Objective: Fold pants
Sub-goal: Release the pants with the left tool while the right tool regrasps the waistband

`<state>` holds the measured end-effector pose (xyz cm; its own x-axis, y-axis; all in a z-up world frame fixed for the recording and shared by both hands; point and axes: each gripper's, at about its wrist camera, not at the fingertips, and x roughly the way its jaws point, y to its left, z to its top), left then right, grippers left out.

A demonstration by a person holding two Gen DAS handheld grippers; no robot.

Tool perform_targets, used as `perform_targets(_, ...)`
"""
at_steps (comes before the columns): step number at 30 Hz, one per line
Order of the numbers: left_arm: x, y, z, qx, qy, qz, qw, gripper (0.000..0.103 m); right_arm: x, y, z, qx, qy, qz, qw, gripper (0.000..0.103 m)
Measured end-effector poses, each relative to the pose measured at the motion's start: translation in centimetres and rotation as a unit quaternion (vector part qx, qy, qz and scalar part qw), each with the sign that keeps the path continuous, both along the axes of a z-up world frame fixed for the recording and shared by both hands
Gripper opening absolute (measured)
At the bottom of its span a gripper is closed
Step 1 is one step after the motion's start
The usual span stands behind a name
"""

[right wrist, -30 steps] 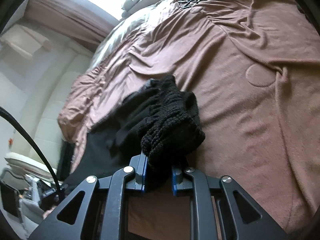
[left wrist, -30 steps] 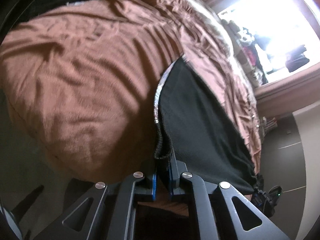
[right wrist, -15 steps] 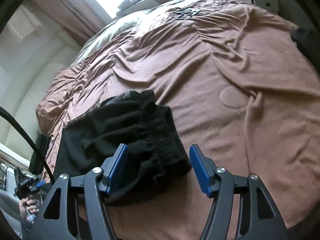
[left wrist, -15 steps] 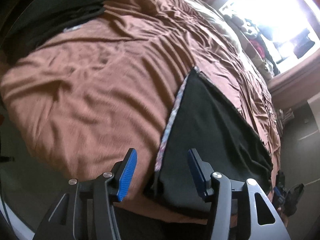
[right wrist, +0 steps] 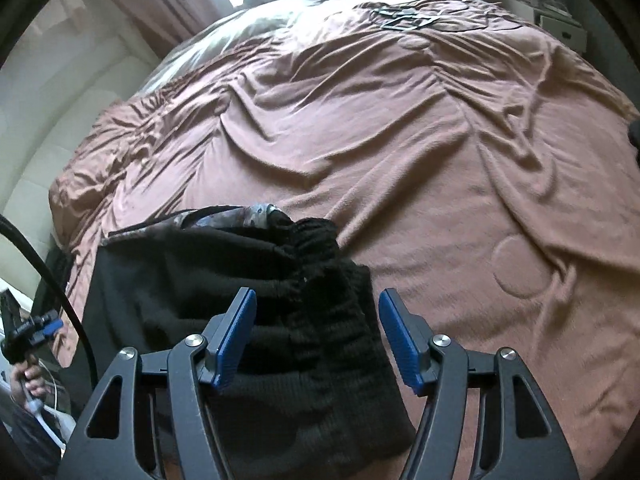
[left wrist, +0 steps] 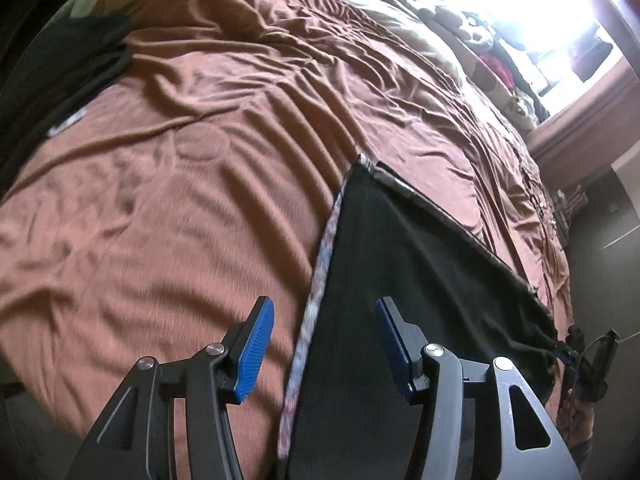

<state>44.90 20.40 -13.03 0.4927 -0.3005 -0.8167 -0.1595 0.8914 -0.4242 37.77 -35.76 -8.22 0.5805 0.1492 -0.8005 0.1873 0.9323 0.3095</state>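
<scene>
Black pants [left wrist: 404, 280] lie flat on a brown bedspread [left wrist: 192, 184], with a patterned stripe [left wrist: 316, 284] along their left edge. My left gripper [left wrist: 324, 344] is open and empty above the near end of that stripe. In the right wrist view the pants [right wrist: 224, 280] lie with the ribbed waistband [right wrist: 320, 320] bunched between the fingers. My right gripper [right wrist: 318, 336] is open just above that waistband, not holding it.
A pile of dark clothes [left wrist: 60, 64] lies at the far left of the bed. The bedspread [right wrist: 440, 152] stretches wide beyond the pants. A bright window [left wrist: 532, 12] with clutter is at the far end. A pale wall [right wrist: 60, 92] flanks the bed.
Both grippers were shut on the pants one second ago, opened and let go, then drew back and rose. The pants now lie flat on the bed.
</scene>
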Motion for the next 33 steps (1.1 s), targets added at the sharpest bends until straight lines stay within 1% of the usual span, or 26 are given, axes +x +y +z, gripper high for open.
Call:
perform_targets(4,1.9,0.0,-0.5,-0.002,-0.001,-0.009,1.0,0.055,2.5,0.7,-0.6,-0.006,0.016,0.018,1.0,0.062)
perform_targets(5,2.3,0.0,-0.6,-0.001,-0.001,-0.01,1.0,0.055,3.0,0.8,-0.8,-0.01,0.019,0.021,1.0,0.064)
perform_targets(7,2.8,0.0,-0.9,0.001,0.0,-0.01,0.9999,0.055,4.2,1.1,-1.0,-0.019,0.024,0.025,0.999,0.066)
perform_targets(10,3.4,-0.1,-1.2,-0.002,0.001,-0.01,0.9999,0.055,5.6,1.5,-1.7,-0.026,0.035,0.033,0.998,0.066)
perform_targets(13,3.9,0.0,-1.4,-0.002,0.001,-0.011,0.9999,0.055,6.7,2.1,-2.4,-0.055,0.048,0.039,0.997,0.066)
perform_targets(15,4.2,0.1,-1.5,-0.001,0.001,-0.01,1.0,0.055,7.1,2.4,-2.7,-0.065,0.052,0.041,0.996,0.058)
perform_targets(17,4.4,0.0,-1.6,0.002,0.002,-0.01,0.9999,0.055,7.1,2.5,-2.8,-0.071,0.053,0.039,0.995,0.05)
perform_targets(19,4.6,-0.1,-1.6,0.004,0.003,-0.013,0.9999,0.055,7.1,2.2,-2.9,-0.065,0.053,0.032,0.996,0.047)
perform_targets(25,6.0,-0.5,-1.3,0.008,-0.005,-0.025,0.9997,0.055,6.2,1.5,-3.0,-0.059,0.051,0.021,0.997,0.045)
perform_targets(33,9.4,-2.4,-1.5,0.019,-0.007,-0.056,0.9982,0.055,4.9,0.8,-2.5,-0.05,0.048,0.003,0.998,0.044)
